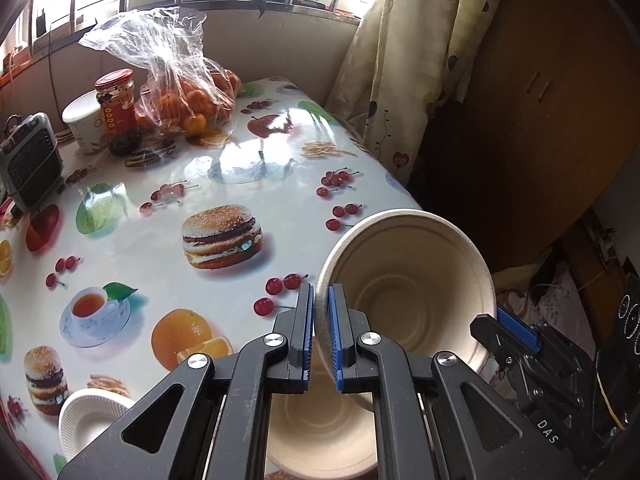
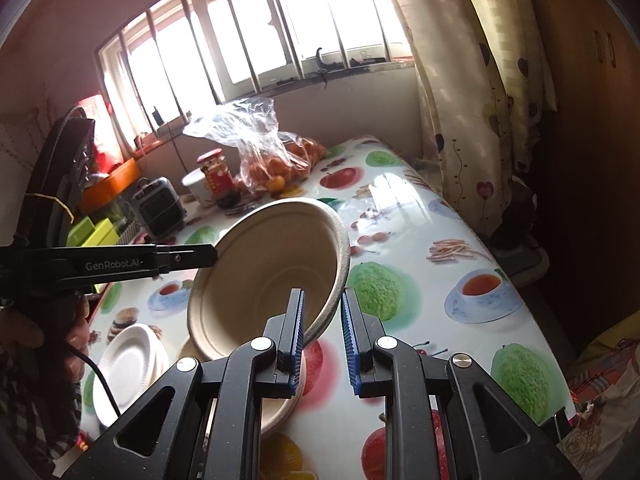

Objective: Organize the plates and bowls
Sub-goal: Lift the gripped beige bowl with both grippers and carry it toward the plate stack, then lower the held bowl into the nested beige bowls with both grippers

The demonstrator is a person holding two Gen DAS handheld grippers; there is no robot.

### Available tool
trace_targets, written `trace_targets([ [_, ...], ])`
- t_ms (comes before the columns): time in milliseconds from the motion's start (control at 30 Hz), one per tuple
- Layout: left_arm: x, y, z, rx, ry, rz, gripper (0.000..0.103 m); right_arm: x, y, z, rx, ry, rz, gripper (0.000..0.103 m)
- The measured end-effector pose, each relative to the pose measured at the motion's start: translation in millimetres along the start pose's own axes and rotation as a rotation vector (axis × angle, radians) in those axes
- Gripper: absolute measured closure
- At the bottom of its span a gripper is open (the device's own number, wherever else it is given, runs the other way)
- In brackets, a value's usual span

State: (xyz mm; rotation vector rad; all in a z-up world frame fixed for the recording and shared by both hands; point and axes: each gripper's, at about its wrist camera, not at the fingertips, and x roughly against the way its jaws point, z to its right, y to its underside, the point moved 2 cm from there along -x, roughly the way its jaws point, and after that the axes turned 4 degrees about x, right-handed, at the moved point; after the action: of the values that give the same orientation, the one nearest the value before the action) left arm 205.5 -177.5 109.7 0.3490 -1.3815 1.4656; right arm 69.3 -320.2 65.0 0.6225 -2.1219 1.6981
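A beige paper bowl (image 1: pixel 412 276) hangs tilted above the table, its opening facing me. My left gripper (image 1: pixel 322 340) is shut on its left rim. In the right wrist view the same bowl (image 2: pixel 264 276) is held at its left edge by the left gripper (image 2: pixel 200 258). My right gripper (image 2: pixel 322 344) is open, its jaws straddling the bowl's right rim without pinching it; it also shows in the left wrist view (image 1: pixel 508 328). A second beige bowl (image 1: pixel 320 432) sits on the table below. White paper plates (image 2: pixel 128 368) are stacked at the near left (image 1: pixel 88 420).
The fruit-print tablecloth (image 1: pixel 248 168) covers the table. At the far end stand a red-lidded jar (image 1: pixel 118 112), a white cup (image 1: pixel 84 120), a bag of oranges (image 1: pixel 184 96) and a small grey fan heater (image 1: pixel 30 164). A curtain (image 1: pixel 400 60) hangs at right.
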Motion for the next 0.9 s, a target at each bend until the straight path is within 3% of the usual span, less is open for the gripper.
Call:
trace_targets([
  [900, 18, 53, -38, 0.052, -0.028, -0.024, 0.095, -2, 43, -39, 0.018, -0.043, -0.062, 0.085],
])
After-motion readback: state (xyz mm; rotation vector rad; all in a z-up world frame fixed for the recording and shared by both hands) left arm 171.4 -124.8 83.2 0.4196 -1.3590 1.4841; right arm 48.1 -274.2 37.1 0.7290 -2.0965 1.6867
